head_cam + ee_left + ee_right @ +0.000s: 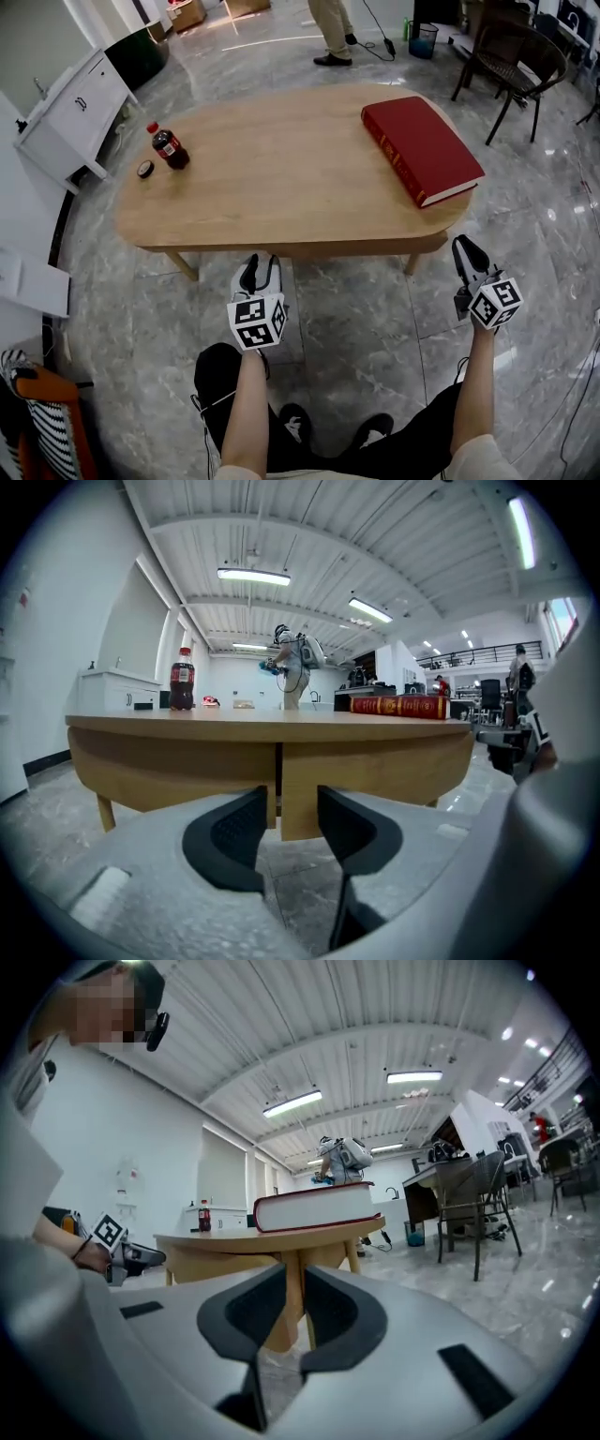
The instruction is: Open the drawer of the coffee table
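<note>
The person sits or crouches at the near long side of the coffee table, both bare forearms stretched forward and held low, below the level of the tabletop. The left forearm runs straight ahead and carries the left gripper just in front of the middle of the table's near edge, pointing at it and close to it but apart. Its jaws stand released, with a clear gap and nothing in them; through the gap its own view shows the wooden side panel with a vertical seam. The drawer lies shut in that panel, flush with the wood beside it, and no handle can be made out. The right forearm reaches out further to the right, and the right gripper hangs near the table's right end, held level. Its jaws are only narrowly parted and grasp nothing; a table leg shows behind the slit. On the tabletop lie a red book at the right and a cola bottle at the left.
</note>
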